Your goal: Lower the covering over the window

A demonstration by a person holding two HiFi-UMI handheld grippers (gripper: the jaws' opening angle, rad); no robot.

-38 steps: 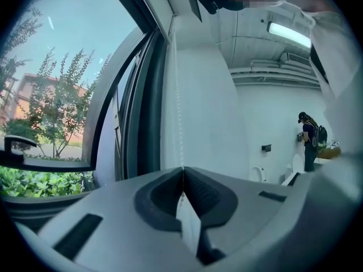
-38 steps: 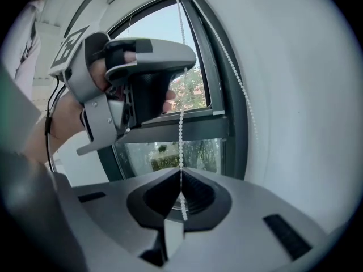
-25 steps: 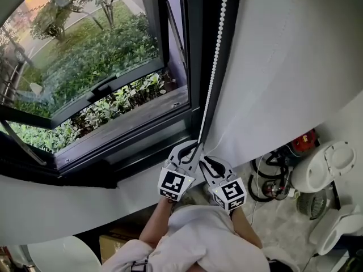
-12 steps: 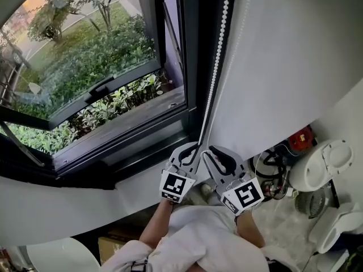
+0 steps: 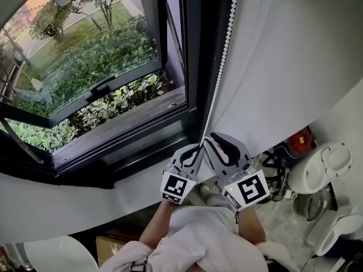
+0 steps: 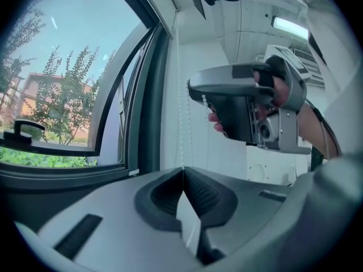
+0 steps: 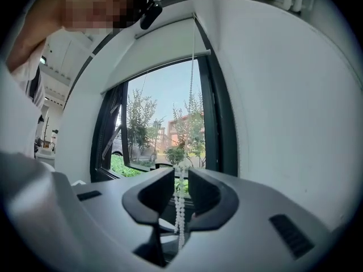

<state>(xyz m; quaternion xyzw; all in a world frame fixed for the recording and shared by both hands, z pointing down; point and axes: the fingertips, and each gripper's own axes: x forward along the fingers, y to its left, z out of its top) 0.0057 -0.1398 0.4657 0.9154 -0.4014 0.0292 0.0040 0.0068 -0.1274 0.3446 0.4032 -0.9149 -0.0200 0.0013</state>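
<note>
A white bead chain (image 5: 224, 50) hangs down the dark window frame (image 5: 193, 67) to my two grippers. My left gripper (image 5: 195, 148) is shut on the bead chain; in the left gripper view the chain (image 6: 181, 95) rises straight from the closed jaw tips (image 6: 182, 170). My right gripper (image 5: 214, 138) sits just beside and slightly above the left. Its jaws (image 7: 181, 177) stand a little apart, with the chain's two strands (image 7: 180, 208) hanging loose in the gap. The white roller blind (image 7: 164, 50) covers only the top of the window, its bottom bar (image 7: 156, 71) high up.
An outward-tilted window sash with a black handle (image 5: 102, 86) stands at the left, green shrubs beyond it. A white wall (image 5: 295, 67) runs along the right. On the floor at the right lie a red tool with cables (image 5: 300, 140) and white appliances (image 5: 323, 169).
My right gripper has climbed along the chain and now sits above the left one. The left gripper has kept its place and its grip.
</note>
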